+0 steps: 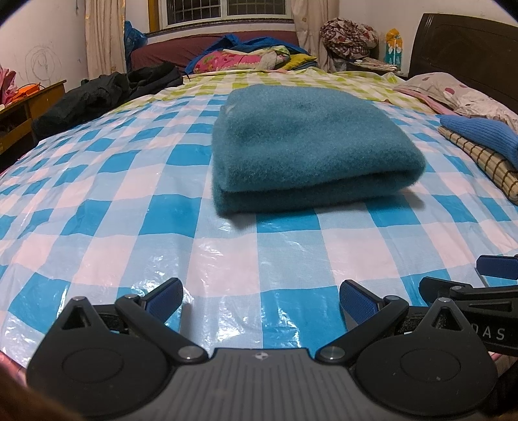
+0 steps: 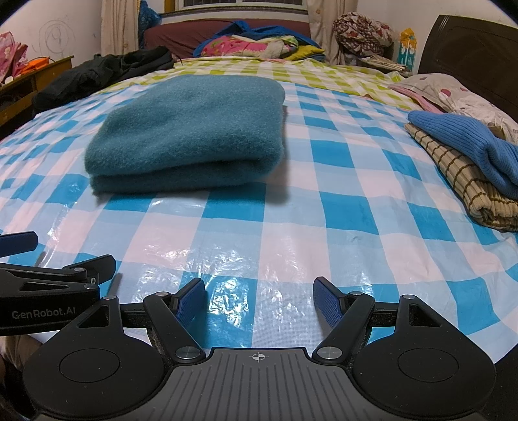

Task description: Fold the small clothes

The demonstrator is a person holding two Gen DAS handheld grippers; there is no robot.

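Both grippers, left gripper (image 1: 260,299) and right gripper (image 2: 259,299), hover level, spread, apparently empty.

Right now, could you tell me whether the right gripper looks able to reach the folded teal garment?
Probably yes: the right gripper is open, and only bare checkered sheet lies between it and the teal garment.

My left camera sits low at the near edge of the bed (image 1: 97,226), looking forward along my fingers toward the window (image 1: 223,9) at top centre. My right camera faces the same way from just beside it. Both views share the teal fold (image 1: 307,145), centre in the left view and upper left in the right, and the blue knit (image 2: 469,142) at right. Each view catches the other gripper at its lower edge: right gripper (image 1: 479,278), left gripper (image 2: 64,256).
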